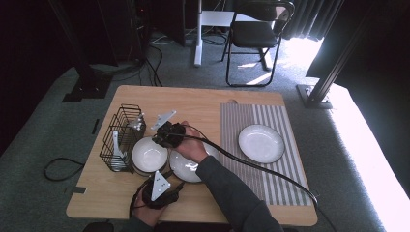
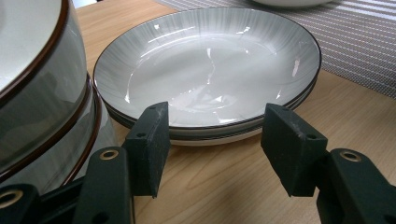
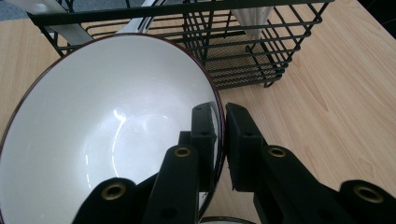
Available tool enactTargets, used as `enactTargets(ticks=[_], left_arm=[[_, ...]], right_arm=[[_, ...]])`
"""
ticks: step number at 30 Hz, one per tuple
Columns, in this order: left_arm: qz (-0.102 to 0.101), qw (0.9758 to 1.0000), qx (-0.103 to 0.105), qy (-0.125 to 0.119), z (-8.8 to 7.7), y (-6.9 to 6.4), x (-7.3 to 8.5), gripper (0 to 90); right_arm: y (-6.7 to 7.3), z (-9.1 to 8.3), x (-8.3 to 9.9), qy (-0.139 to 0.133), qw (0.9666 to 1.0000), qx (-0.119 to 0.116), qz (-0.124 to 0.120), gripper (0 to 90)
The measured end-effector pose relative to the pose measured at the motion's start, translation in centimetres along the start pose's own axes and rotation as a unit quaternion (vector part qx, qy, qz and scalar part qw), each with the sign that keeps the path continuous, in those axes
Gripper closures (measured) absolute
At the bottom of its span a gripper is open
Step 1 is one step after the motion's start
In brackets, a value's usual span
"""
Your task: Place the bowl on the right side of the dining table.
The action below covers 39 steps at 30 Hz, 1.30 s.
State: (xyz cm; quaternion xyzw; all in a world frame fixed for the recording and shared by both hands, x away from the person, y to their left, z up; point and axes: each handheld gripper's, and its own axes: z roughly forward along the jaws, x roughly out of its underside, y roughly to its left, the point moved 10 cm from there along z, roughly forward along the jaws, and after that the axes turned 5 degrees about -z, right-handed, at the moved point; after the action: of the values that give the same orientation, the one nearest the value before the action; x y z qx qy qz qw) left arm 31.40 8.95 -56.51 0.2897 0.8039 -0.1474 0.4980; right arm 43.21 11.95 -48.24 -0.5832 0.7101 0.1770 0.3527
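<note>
Right gripper view: the right gripper (image 3: 219, 144) is clamped on the rim of the white, dark-rimmed ceramic bowl (image 3: 107, 126), one jaw inside the wall and one outside. The bowl sits tilted, just in front of the black wire basket (image 3: 261, 51) on the light wooden table (image 3: 336, 107). The basket holds white utensils, their shapes hard to tell.

Left gripper view: the left gripper (image 2: 215, 140) is released, jaws spread and empty, level with the tabletop and aimed at the shallow grey-white plates with dark rims (image 2: 210, 70), stacked. Beside them, stacked bowls show ringed grey outer walls.

High view: the bowl lies between basket and plate stack, near the table's left front. The right forearm crosses leftward over the plates; the left hand rests at the near edge. A single white plate (image 1: 261, 143) sits apart on the striped grey placemat (image 1: 285, 121).
</note>
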Motion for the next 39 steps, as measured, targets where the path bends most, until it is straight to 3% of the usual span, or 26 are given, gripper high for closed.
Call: enactTargets(ticks=[5,13,16,18,19,32,39], left_arm=[[0.000,1.0000,0.000,0.000,0.0,0.0,0.0,43.2],[0.000,1.0000,0.000,0.000,0.0,0.0,0.0,43.2],[0.000,1.0000,0.000,0.000,0.0,0.0,0.0,43.2],[0.002,1.0000,-0.001,0.000,0.0,0.0,0.0,43.2],[0.001,1.0000,-0.001,0.000,0.0,0.0,0.0,43.2],[-0.001,1.0000,0.000,-0.001,0.0,0.0,0.0,43.2],[0.000,1.0000,0.000,0.000,0.0,0.0,0.0,43.2]], right_arm=[[-0.1,0.0,0.0,-0.004,1.0000,-0.005,0.005,81.8],[-0.3,0.5,0.0,-0.008,0.9988,-0.032,0.036,75.3],[-0.2,1.0,0.5,0.003,0.9987,-0.037,0.036,73.1],[-0.1,1.3,0.8,0.013,0.9984,-0.042,0.037,74.2],[0.0,1.4,1.0,0.018,0.9982,-0.043,0.038,79.6],[-0.1,0.9,0.4,0.002,0.9991,-0.017,0.040,81.2],[-0.4,0.3,-0.1,-0.014,0.9980,-0.023,0.058,81.2]])
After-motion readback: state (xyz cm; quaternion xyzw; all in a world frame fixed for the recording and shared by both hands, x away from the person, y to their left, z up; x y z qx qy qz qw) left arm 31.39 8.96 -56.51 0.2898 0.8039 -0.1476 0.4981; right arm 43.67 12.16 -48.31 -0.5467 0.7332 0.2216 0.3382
